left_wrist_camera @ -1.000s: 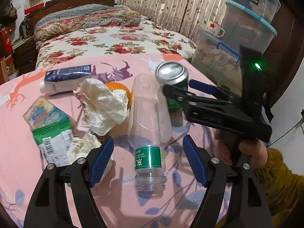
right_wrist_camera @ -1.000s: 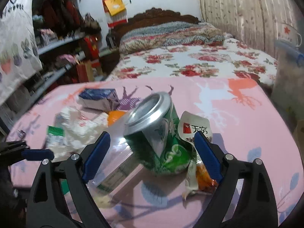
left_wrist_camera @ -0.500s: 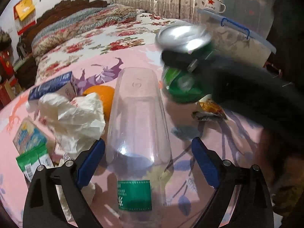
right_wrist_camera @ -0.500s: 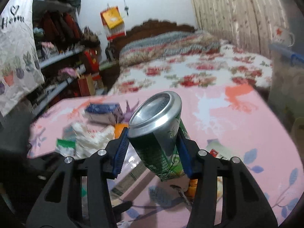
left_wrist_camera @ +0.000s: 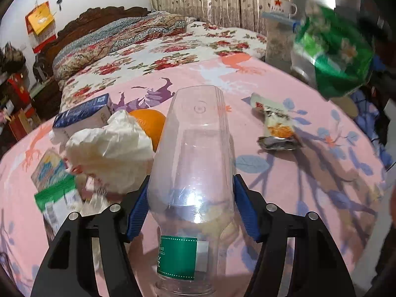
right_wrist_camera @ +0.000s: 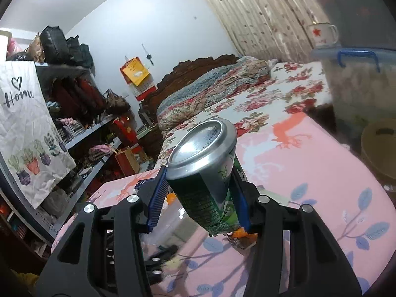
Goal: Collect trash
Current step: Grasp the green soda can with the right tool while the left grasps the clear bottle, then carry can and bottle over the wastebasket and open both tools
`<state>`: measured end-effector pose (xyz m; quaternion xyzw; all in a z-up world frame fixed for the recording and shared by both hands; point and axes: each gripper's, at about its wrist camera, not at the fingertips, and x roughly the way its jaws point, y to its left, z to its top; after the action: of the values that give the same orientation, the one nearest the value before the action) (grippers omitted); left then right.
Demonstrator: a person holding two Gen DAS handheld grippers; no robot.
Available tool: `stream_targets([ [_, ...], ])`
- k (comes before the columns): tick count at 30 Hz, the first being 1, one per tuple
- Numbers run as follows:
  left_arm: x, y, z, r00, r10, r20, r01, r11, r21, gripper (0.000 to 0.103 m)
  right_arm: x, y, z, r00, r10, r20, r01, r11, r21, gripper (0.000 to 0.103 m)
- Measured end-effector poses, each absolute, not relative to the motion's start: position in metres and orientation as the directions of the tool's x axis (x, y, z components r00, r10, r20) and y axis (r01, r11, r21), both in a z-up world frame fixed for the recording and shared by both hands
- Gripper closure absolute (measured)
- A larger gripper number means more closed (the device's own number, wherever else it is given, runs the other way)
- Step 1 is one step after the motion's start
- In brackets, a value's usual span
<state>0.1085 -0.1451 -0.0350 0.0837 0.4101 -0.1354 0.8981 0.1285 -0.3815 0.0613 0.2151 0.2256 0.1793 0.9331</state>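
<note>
my right claw (right_wrist_camera: 198, 198) is clamped on the green can (right_wrist_camera: 210, 173), lifted off the counter (right_wrist_camera: 321, 173), while my left claw (left_wrist_camera: 190, 212) has just been closing around the clear bottle (left_wrist_camera: 195, 153) between its pads, whose slick plastic may squirt out forward.

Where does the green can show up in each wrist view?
Left wrist: green can, blurred, upper right, raised above the table.
Right wrist: centre, clamped in the right gripper, silver end toward the camera.
Shared landmark: the red-star mug on the storage bin.
</note>
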Motion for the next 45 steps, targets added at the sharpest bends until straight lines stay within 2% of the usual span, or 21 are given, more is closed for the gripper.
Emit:
stream_targets([
  [9, 0.073, -0.125, 0.022, 0.673, -0.306, -0.673, 0.332, 0.938, -0.095, 0.042, 0.121, -0.405, 0.051, 0.845, 0.4, -0.354, -0.197, 0.849, 0.49, 0.052],
  [14, 0.086, -0.146, 0.039, 0.639, -0.377, -0.67, 0.403, 0.907, -0.126, 0.042, 0.126, -0.427, 0.037, 0.848, 0.373, -0.376, -0.144, 0.846, 0.514, 0.052],
  [21, 0.122, -0.224, 0.033, 0.531, -0.456, -0.714, 0.533, 0.835, -0.137, 0.042, 0.117, -0.481, 0.024, 0.884, 0.278, -0.375, -0.04, 0.846, 0.532, 0.052],
  [32, 0.182, -0.396, 0.017, 0.321, -0.579, -0.749, 0.734, 0.652, -0.19, 0.042, 0.113, -0.631, 0.003, 0.908, 0.016, -0.419, 0.243, 0.795, 0.555, 0.052],
  [40, 0.23, -0.498, -0.012, 0.219, -0.55, -0.806, 0.782, 0.593, -0.192, 0.041, 0.144, -0.683, -0.024, 0.866, -0.022, -0.5, 0.341, 0.756, 0.558, 0.051],
  [41, 0.236, -0.507, -0.017, 0.213, -0.541, -0.814, 0.782, 0.594, -0.19, 0.041, 0.148, -0.684, -0.026, 0.861, -0.024, -0.508, 0.349, 0.755, 0.555, 0.05],
  [42, 0.239, -0.514, -0.02, 0.211, -0.531, -0.821, 0.781, 0.596, -0.185, 0.041, 0.15, -0.686, -0.028, 0.859, -0.024, -0.512, 0.353, 0.753, 0.555, 0.044],
  [43, 0.241, -0.519, -0.024, 0.212, -0.521, -0.827, 0.78, 0.6, -0.178, 0.036, 0.151, -0.687, -0.029, 0.858, -0.023, -0.513, 0.354, 0.75, 0.558, 0.038],
  [44, 0.243, -0.523, -0.026, 0.226, -0.511, -0.83, 0.776, 0.609, -0.164, 0.026, 0.151, -0.686, -0.03, 0.861, -0.033, -0.508, 0.358, 0.748, 0.558, 0.033],
  [45, 0.244, -0.524, -0.025, 0.25, -0.505, -0.826, 0.768, 0.623, -0.148, 0.023, 0.15, -0.685, -0.03, 0.862, -0.043, -0.506, 0.361, 0.752, 0.552, 0.033],
])
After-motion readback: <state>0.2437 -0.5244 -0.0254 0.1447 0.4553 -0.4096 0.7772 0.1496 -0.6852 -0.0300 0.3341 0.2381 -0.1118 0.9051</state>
